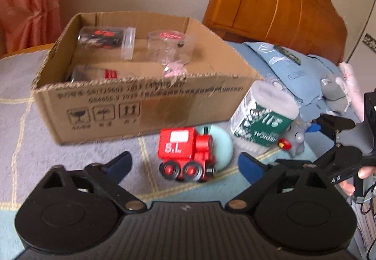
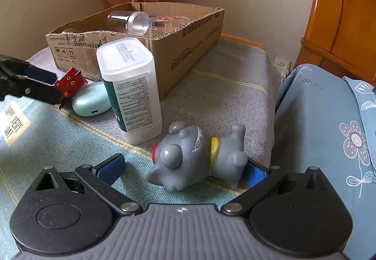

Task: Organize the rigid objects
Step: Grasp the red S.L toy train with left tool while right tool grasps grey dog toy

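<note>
A red toy train stands on the bedspread in front of an open cardboard box. My left gripper is open, its blue pads on either side of the train, apart from it. A mint-green case lies behind the train. A white and green medical bottle stands upright by the box. A grey toy dog lies on its side between the open fingers of my right gripper. The train and left gripper also show in the right wrist view.
Clear plastic jars lie inside the box. A blue pillow lies to the right. A wooden headboard stands behind. The right gripper shows at the right edge of the left wrist view.
</note>
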`<state>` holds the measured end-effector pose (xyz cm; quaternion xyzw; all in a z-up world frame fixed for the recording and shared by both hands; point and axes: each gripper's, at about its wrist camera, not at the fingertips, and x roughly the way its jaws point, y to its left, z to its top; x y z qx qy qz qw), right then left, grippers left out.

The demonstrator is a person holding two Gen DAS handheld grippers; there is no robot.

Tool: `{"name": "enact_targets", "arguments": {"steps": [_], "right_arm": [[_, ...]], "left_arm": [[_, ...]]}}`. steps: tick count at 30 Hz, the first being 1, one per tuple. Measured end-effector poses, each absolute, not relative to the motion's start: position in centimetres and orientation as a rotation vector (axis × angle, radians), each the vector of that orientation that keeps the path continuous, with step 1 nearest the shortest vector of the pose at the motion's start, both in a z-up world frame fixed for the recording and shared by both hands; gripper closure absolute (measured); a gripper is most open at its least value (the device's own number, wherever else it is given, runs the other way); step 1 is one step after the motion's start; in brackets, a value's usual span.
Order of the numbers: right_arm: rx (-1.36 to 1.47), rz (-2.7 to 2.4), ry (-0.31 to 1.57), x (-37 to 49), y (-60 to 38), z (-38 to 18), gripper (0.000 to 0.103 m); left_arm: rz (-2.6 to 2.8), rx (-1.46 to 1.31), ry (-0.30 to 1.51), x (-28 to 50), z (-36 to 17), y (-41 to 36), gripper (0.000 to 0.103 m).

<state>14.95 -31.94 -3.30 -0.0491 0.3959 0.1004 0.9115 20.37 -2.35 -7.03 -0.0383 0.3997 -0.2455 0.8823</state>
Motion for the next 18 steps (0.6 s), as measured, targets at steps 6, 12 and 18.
{"name": "enact_targets", "arguments": {"steps": [6,12,18], "right_arm": [[-0.102,0.201,0.837,15.3,-31.8,-3.1,0.000],[-0.098,0.183,0.858,15.6,-31.5,-3.0,0.001],[-0.110,0.135,0.858,15.7,-31.6,-2.1,0.025]], "left_arm": [[-0.536,-0.132,0.868,21.8,-8.2,-2.3,0.026],[-0.556,-0.173,0.874,22.2,-8.3,-2.1,0.049],[-0.537,-0.144,0.877,22.0,-7.8,-1.7,0.050]]}}
